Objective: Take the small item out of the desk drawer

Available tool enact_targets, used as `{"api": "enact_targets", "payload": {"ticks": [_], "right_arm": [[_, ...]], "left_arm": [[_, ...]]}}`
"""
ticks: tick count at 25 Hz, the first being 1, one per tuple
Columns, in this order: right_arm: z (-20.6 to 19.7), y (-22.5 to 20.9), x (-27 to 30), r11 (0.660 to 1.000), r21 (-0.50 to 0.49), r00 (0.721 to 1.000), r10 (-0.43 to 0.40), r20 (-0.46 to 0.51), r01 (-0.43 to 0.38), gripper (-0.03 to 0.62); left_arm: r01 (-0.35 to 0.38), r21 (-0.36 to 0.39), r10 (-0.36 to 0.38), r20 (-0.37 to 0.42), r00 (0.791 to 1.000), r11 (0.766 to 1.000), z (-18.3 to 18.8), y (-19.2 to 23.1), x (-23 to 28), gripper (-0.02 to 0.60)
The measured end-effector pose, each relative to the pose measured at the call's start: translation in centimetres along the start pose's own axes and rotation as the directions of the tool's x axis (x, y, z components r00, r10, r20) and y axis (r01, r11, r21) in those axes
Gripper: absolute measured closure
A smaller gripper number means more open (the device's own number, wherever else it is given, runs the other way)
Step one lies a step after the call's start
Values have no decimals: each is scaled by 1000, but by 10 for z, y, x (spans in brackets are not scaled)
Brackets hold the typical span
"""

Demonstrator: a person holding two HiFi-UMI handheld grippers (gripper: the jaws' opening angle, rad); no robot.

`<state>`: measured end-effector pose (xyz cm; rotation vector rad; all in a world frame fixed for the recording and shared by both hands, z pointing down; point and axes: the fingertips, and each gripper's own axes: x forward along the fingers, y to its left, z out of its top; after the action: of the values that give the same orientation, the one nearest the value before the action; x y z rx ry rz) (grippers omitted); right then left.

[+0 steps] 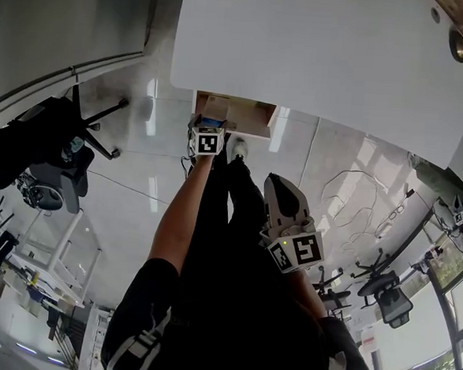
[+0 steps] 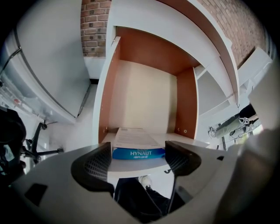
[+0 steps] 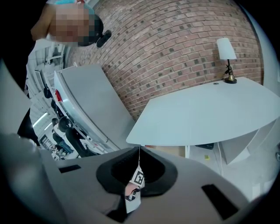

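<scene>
Blue box (image 2: 134,137) lies in drawer (image 2: 144,94), between left gripper's (image 2: 138,152) spread fingers (image 2: 96,164).

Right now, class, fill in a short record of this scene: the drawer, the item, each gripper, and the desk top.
drawer: open, under the white desk
item: blue-edged box, lying at the drawer's front edge
left gripper: fingers on either side of the box's near end; cannot tell if they grip it
right gripper: fingers together, nothing held, back by the person's leg
desk top: a lamp at a far corner
</scene>
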<state>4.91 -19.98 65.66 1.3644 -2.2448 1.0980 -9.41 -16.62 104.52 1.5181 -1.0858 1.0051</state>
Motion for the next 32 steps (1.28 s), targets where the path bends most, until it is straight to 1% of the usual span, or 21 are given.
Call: {"api": "enact_targets", "payload": {"ticks": [9, 12, 15, 17, 18, 21, 23, 25, 27, 29, 30, 32], "right_arm": [[-4, -6, -10, 1000, 7, 1000, -14, 5, 14, 566], [-4, -6, -14, 1000, 8, 1000, -18, 8, 17, 566], [-7, -7, -17, 1000, 10, 1000, -21, 13, 21, 566], [-6, -7, -18, 1000, 13, 999, -21, 27, 21, 566], [-5, -7, -20, 1000, 15, 999, -21, 34, 21, 566], [0, -5, -29, 1000, 13, 998, -20, 61, 19, 566], [2, -2, -36, 1000, 5, 996, -13, 84, 12, 566], [6, 2, -45, 1000, -10, 994, -7, 111, 8, 566], [13, 6, -61, 1000, -30, 990, -1, 140, 5, 566], [18, 11, -80, 999, -53, 986, 8, 169, 1, 566], [20, 15, -89, 998, -67, 983, 13, 184, -1, 566], [19, 23, -108, 995, -96, 977, 25, 213, -4, 566]], "left_arm": [[8, 8, -8, 11, 1000, 1000, -2, -2, 2, 204], [24, 29, -25, 52, 998, 999, 11, -7, -7, 204], [33, 38, -35, 59, 998, 999, 8, -7, -12, 206], [43, 69, -51, 123, 991, 997, 28, -11, -27, 207], [46, 73, -56, 144, 988, 996, 32, -12, -33, 207], [39, 51, -46, 148, 988, 998, 22, -12, -44, 209], [36, 58, -46, 166, 985, 998, 21, -14, -57, 209], [39, 76, -54, 209, 976, 996, 28, -21, -75, 209], [44, 75, -61, 248, 967, 996, 31, -30, -99, 209], [46, 74, -66, 296, 953, 996, 33, -38, -131, 209], [46, 79, -69, 327, 942, 996, 34, -42, -149, 209], [49, 99, -85, 403, 911, 994, 35, -50, -186, 209]]}}
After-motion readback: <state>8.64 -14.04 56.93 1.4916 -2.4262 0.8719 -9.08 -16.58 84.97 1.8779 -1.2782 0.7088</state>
